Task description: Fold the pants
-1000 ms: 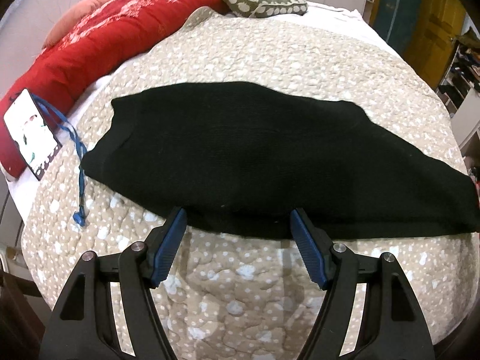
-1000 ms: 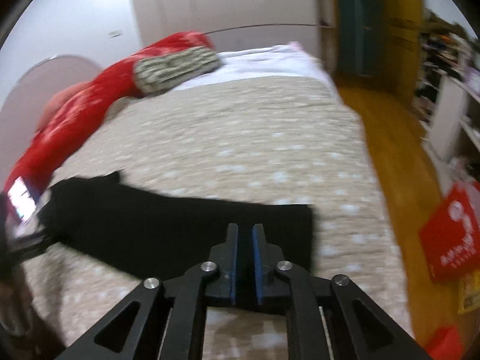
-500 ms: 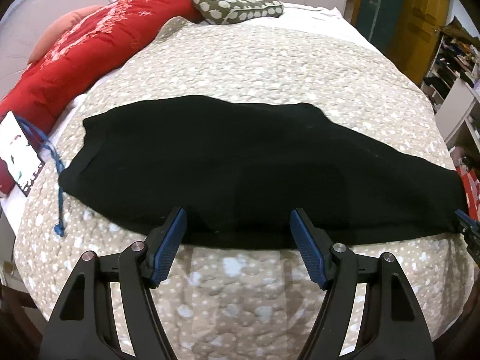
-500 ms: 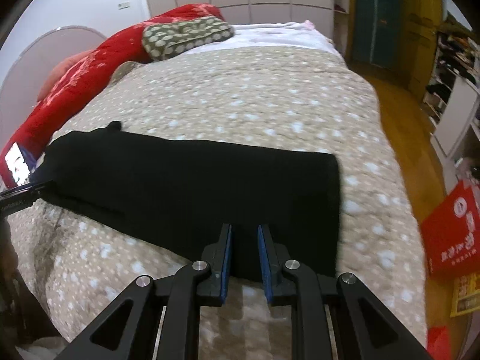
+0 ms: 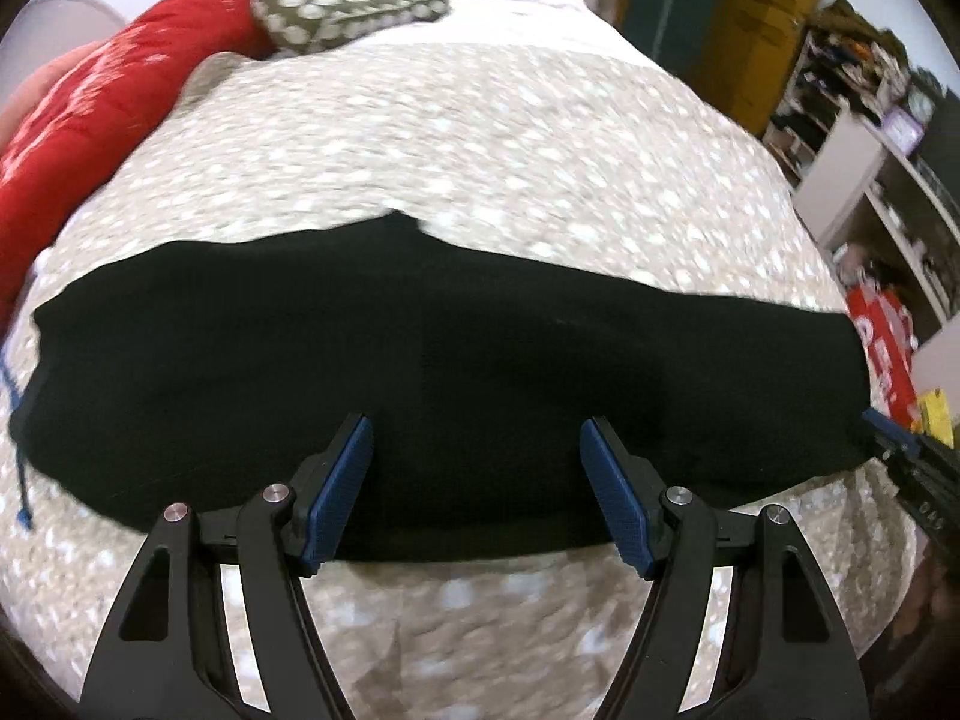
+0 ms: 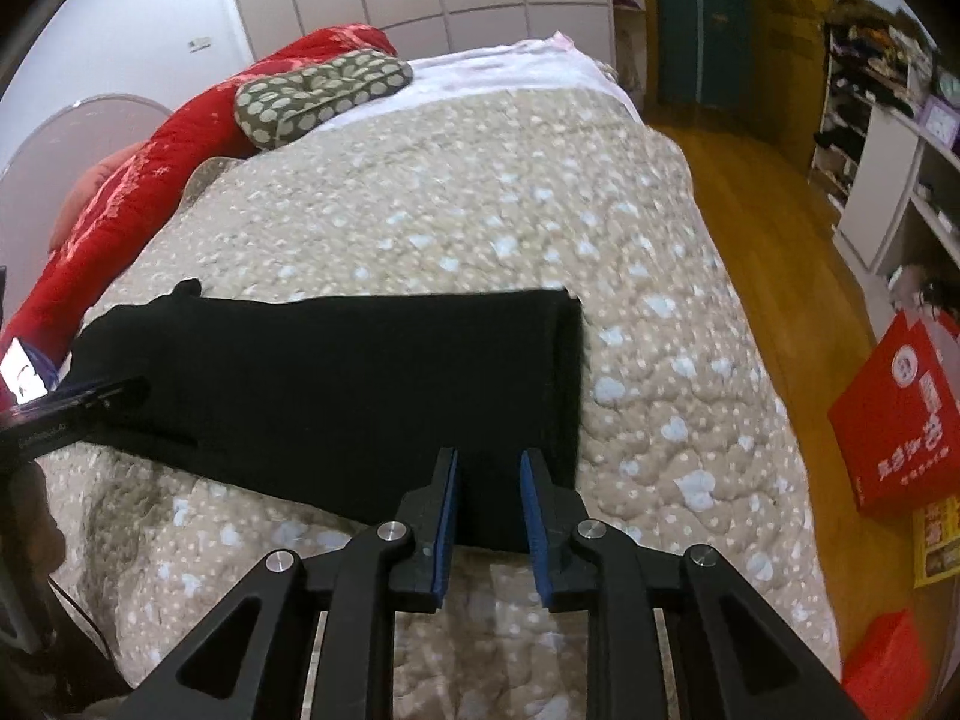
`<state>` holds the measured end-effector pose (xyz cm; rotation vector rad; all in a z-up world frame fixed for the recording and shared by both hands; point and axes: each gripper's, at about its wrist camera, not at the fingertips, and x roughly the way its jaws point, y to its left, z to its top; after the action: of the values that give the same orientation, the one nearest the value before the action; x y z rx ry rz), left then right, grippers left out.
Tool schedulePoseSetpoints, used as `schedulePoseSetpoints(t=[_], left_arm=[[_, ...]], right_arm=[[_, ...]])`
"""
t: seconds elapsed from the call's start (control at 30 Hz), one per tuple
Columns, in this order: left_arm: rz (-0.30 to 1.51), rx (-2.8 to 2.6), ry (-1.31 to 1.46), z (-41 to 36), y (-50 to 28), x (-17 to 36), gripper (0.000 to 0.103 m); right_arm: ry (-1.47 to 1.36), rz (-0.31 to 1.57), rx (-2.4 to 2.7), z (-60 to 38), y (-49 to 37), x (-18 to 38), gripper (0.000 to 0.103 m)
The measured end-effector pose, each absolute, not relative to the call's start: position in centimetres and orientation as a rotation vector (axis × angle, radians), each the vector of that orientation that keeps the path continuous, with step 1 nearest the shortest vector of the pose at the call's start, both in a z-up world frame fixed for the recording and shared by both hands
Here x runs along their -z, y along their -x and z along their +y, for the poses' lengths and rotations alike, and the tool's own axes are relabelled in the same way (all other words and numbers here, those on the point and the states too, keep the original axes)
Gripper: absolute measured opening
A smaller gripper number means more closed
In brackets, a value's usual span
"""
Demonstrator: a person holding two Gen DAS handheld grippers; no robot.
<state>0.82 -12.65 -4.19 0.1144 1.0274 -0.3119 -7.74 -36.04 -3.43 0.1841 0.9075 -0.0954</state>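
Observation:
Black pants (image 5: 432, 372) lie flat across a beige spotted quilt (image 5: 480, 138) on a bed, folded lengthwise into a long strip. My left gripper (image 5: 477, 435) is wide open, its blue pads over the pants' near edge at the middle. My right gripper (image 6: 489, 465) is partly open over the near edge of the pants (image 6: 336, 384), close to the leg cuffs at the strip's right end. The right gripper's tip (image 5: 894, 438) shows at the right edge of the left wrist view. The left gripper (image 6: 78, 405) shows at the left edge of the right wrist view.
A red blanket (image 6: 126, 204) and a green dotted pillow (image 6: 318, 90) lie at the far left of the bed. A wooden floor (image 6: 774, 210), a red bag (image 6: 894, 408) and shelves (image 6: 888, 138) are to the right of the bed.
The right gripper has opened from shut to partly open at the cuff end. The left gripper has moved forward and to the right over the pants' edge, staying open.

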Motion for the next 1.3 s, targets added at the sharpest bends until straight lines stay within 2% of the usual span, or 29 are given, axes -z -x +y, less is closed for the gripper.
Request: schedulePoseSetpoints(t=[0.27,0.47,0.73,0.9,1.3], left_arm=[[1.0,0.284,-0.184,-15.3,-0.5,4.9,0.072],[1.005,0.271,-0.187,-15.3,-0.5,4.6,0.072],[0.988,0.323,-0.188,-17.2,-0.4,3.5,0.072],[1.006,0.368,-0.181,-18.5,-1.1,3.4,0.072],[1.022,0.398,-0.157,-19.6,-2.0,3.2,0.072]], right_arm=[[-0.213,0.871,0.084,-36.9,8.4,2.6,0.02],[-0.206,0.912,0.115,-37.3,7.6,3.9,0.029],[-0.241,0.878,0.091,-38.0,8.8,3.1,0.031],[-0.275,0.857,0.081,-38.4,9.4,3.1,0.038],[-0.313,0.861,0.056,-38.7,9.4,3.7,0.042]])
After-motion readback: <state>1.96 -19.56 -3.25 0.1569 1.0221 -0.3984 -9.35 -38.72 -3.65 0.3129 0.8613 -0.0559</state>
